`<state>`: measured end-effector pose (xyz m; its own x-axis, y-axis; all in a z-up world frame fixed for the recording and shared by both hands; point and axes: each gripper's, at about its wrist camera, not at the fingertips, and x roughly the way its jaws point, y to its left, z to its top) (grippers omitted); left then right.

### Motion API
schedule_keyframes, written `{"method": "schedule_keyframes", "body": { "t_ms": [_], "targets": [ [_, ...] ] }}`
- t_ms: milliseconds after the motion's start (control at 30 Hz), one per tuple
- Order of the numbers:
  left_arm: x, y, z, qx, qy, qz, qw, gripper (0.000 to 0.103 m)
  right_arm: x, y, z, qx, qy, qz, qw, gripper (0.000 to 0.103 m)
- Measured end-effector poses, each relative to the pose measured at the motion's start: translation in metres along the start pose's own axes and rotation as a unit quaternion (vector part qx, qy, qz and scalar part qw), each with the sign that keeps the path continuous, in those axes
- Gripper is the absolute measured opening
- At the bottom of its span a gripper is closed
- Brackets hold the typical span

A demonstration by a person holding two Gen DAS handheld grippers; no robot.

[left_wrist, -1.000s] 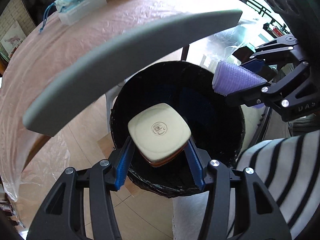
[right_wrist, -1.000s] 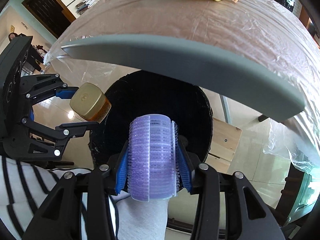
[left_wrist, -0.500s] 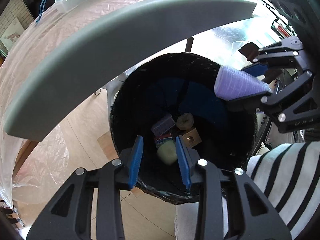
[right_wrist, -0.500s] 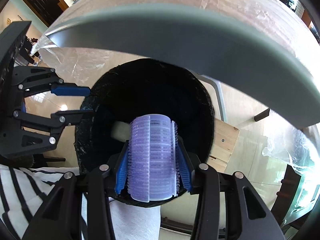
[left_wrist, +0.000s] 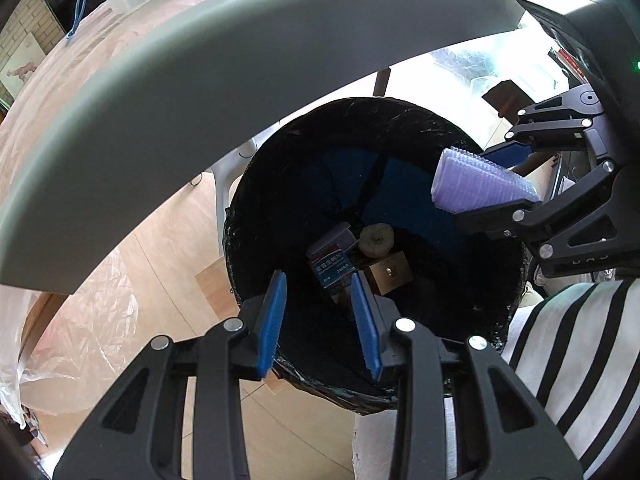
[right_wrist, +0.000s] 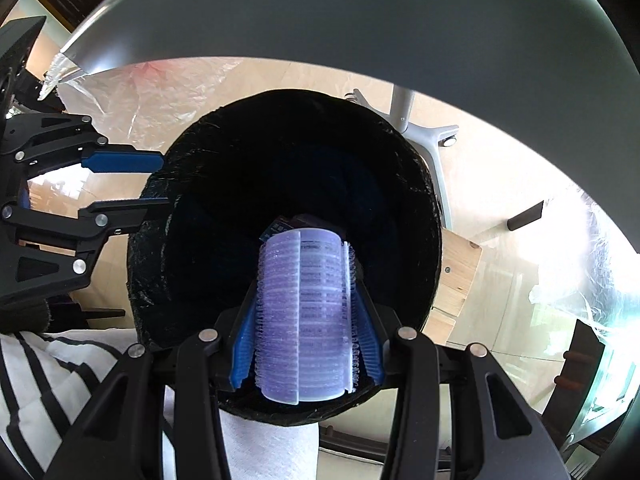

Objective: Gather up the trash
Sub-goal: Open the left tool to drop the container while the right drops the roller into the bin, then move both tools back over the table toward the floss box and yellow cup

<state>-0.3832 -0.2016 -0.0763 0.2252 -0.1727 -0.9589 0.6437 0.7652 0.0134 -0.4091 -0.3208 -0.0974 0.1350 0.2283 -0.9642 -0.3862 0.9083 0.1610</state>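
One black trash bin [left_wrist: 500, 320] stands beside the desk [left_wrist: 200, 80], four discarded items inside; the left tool [left_wrist: 320, 320] hangs empty, jaws parted, while the right tool [right_wrist: 306, 320] grips one purple hair roller [right_wrist: 306, 320] above it.

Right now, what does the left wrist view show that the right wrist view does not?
Only the left wrist view shows the trash at the bin's bottom: a blue-labelled box, a crumpled wad and a gold square bottle. Only the right view shows a chair base. Both show the black bin, the open left gripper and the right gripper clamping the purple hair roller.
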Motion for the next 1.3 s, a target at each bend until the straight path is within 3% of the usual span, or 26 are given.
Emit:
{"method": "schedule_keyframes", "body": {
  "t_ms": [200, 267, 333, 367, 600, 733, 800, 833, 1000, 1067, 1167, 1300],
  "targets": [
    [-0.002, -0.001, -0.001, 0.003, 0.003, 0.002, 1.0000, 0.036, 0.005, -0.004, 0.000, -0.002, 0.003, -0.012, 1.000, 0.044],
    [-0.004, -0.001, -0.001, 0.004, -0.002, -0.009, 1.0000, 0.037, 0.005, -0.005, 0.000, 0.000, 0.001, -0.011, 1.000, 0.050],
    [-0.005, -0.001, -0.002, 0.005, -0.004, -0.008, 0.9999, 0.065, 0.004, -0.007, -0.001, 0.006, 0.000, -0.003, 1.000, 0.072],
    [-0.006, -0.002, -0.003, 0.007, -0.008, -0.006, 0.9999, 0.070, 0.002, -0.008, -0.001, 0.007, -0.004, 0.000, 1.000, 0.073],
    [-0.014, -0.003, -0.007, 0.009, -0.014, -0.005, 0.9999, 0.072, -0.015, -0.009, -0.006, -0.006, -0.012, -0.007, 1.000, 0.074],
    [-0.034, 0.001, -0.007, -0.003, -0.032, -0.005, 0.9995, 0.072, -0.047, -0.013, -0.012, 0.002, -0.033, 0.001, 0.999, 0.074],
    [-0.054, 0.002, -0.007, -0.004, -0.053, -0.005, 0.9986, 0.075, -0.076, -0.014, -0.015, -0.001, -0.059, 0.017, 0.998, 0.074],
    [-0.068, 0.003, -0.006, -0.004, -0.068, -0.004, 0.9977, 0.083, -0.092, -0.014, -0.017, -0.006, -0.075, 0.023, 0.997, 0.074],
    [-0.124, 0.013, 0.004, -0.009, -0.139, 0.011, 0.9902, 0.098, -0.154, -0.020, -0.008, -0.004, -0.167, -0.011, 0.986, 0.093],
    [-0.136, 0.023, 0.013, -0.022, -0.159, 0.022, 0.9867, 0.099, -0.170, -0.028, 0.005, 0.013, -0.204, -0.030, 0.978, 0.096],
    [-0.145, 0.041, 0.027, -0.052, -0.181, 0.017, 0.9819, 0.099, -0.180, -0.042, 0.024, 0.038, -0.237, -0.023, 0.970, 0.096],
    [-0.151, 0.064, 0.046, -0.091, -0.195, 0.060, 0.9747, 0.099, -0.186, -0.049, 0.047, 0.053, -0.258, -0.020, 0.964, 0.096]
  ]
}}
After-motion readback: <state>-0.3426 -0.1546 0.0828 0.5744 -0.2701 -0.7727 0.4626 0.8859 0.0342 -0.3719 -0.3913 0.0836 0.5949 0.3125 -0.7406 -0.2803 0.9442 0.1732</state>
